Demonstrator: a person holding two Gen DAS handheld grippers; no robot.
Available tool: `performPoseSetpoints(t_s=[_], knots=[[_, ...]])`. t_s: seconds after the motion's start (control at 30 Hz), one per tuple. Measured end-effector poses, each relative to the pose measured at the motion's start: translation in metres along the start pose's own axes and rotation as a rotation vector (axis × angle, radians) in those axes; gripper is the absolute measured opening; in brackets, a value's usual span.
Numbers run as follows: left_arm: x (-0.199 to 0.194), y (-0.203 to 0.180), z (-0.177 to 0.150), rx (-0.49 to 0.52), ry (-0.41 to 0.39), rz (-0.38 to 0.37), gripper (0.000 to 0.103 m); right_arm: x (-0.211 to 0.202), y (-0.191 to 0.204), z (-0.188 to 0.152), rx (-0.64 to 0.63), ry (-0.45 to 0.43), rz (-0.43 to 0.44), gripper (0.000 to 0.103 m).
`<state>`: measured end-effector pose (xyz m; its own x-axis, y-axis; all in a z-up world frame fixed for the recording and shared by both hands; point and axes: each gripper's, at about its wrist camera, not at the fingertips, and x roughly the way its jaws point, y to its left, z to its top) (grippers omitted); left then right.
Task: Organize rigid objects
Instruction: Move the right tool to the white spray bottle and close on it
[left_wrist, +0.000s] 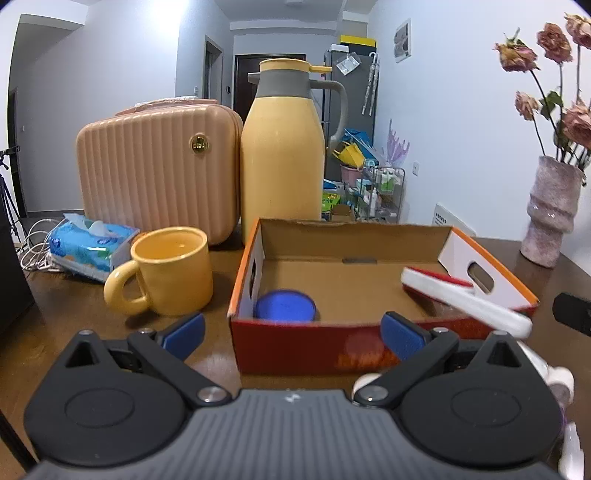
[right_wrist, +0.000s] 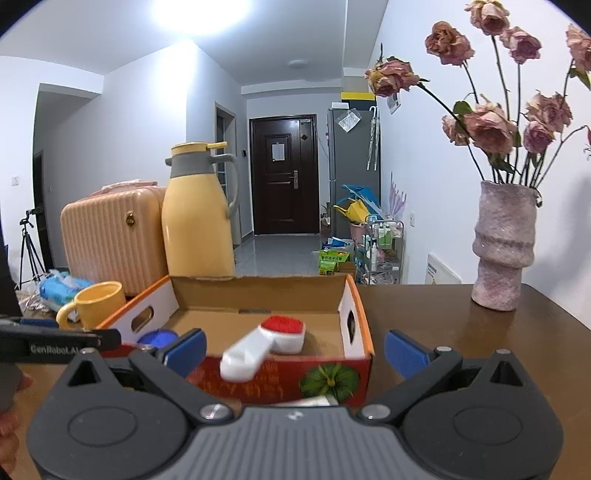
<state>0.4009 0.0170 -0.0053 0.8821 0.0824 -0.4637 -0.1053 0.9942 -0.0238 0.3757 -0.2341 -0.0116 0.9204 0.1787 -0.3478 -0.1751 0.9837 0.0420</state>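
Observation:
An open cardboard box (left_wrist: 306, 354) with red outer walls sits on the brown table. A blue round lid (left_wrist: 284, 304) lies in its near left corner. A white brush with red bristles (left_wrist: 465, 295) rests tilted over the box's right rim, slightly blurred. My left gripper (left_wrist: 293, 338) is open just in front of the box, holding nothing. In the right wrist view the same brush (right_wrist: 266, 343) has its head inside the box (right_wrist: 258, 291) and its handle over the near wall. My right gripper (right_wrist: 295, 352) is open, its fingers wide of the handle. The blue lid (right_wrist: 159, 338) shows at left.
A yellow mug (left_wrist: 173, 271), tissue pack (left_wrist: 88, 247), pink case (left_wrist: 155, 166) and yellow thermos jug (left_wrist: 282, 147) stand left and behind the box. A vase of dried roses (right_wrist: 504, 251) stands at the right. Small white objects (left_wrist: 561, 380) lie near the front right.

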Motion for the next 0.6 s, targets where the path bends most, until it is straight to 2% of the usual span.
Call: performPoseSetpoints(t_s=[0.37, 0.6], knots=[[-0.047, -0.004, -0.037, 0.027, 0.022, -0.064, 0.103, -0.05, -0.016, -0.054, 0.016, 0.055, -0.01, 0.103], [-0.07, -0.005, -0.058, 0.025, 0.052, -0.11, 0.103, -0.078, -0.027, -0.074, 0.002, 0.095, 0.009, 0.103]])
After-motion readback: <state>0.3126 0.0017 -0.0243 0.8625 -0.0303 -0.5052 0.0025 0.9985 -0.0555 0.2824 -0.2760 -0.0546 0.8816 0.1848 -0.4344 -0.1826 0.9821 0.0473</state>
